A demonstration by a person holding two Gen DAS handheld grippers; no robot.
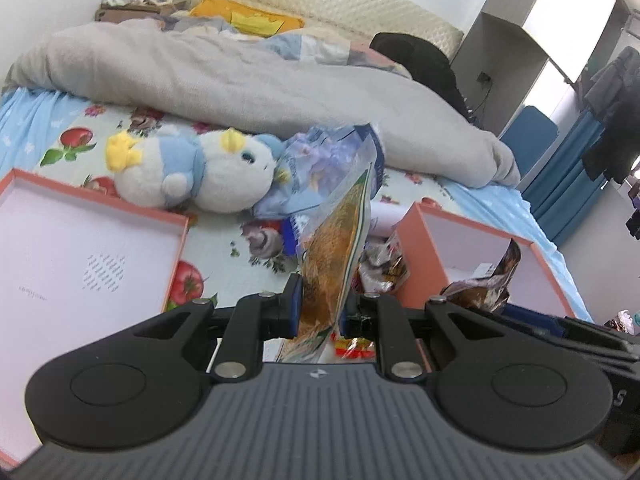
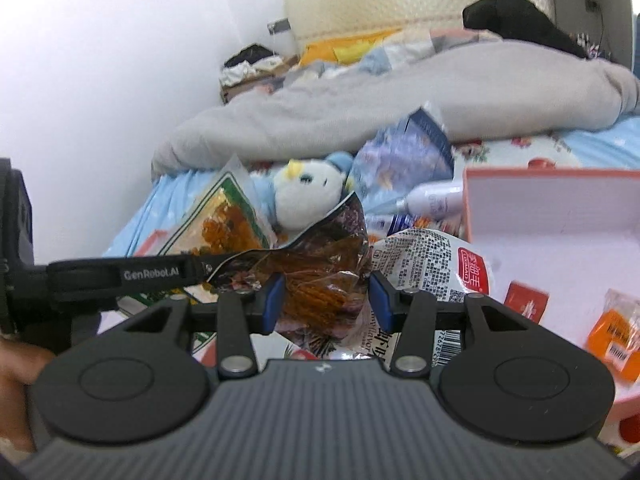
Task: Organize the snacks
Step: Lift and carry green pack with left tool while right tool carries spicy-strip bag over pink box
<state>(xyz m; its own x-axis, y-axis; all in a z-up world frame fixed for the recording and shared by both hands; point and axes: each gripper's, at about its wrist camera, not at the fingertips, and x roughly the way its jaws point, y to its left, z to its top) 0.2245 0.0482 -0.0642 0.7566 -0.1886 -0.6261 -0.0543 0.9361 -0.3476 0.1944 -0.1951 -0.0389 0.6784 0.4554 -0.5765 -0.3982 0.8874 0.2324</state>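
While both tongs carry a snack packet above the bed, the step in hand looks to me like the transport of two packets towards a box, not the picking any more. Going from the left: the left gripper (image 1: 318,308) is closed on a green-edged snack bag (image 1: 340,248) with orange-brown content; the bag stands almost on its edge between the two pads and rises up and forward from them, so only its lower part is pinched. To the left of this gripper lies the shallow pink lid (image 1: 182,240), and to the right, a little forward, stands the deeper pink box (image 1: 416,248) with one dark packet already inside. A plush penguin (image 1: 200,168) lies on the bedsheet (image 1: 44,104) further ahead. The right gripper (image 2: 326,304) is closed on a dark crinkled snack packet (image 2: 324,268), which fills the gap between the blue pads and sticks out forward. Below and to its right lie a white printed packet (image 2: 432,256) and small red and orange items in the pink box. I judge that the next move calls for bringing each packet over the box, lowering it, then opening the jaws, and the thin upright bag may slip or swing on the way
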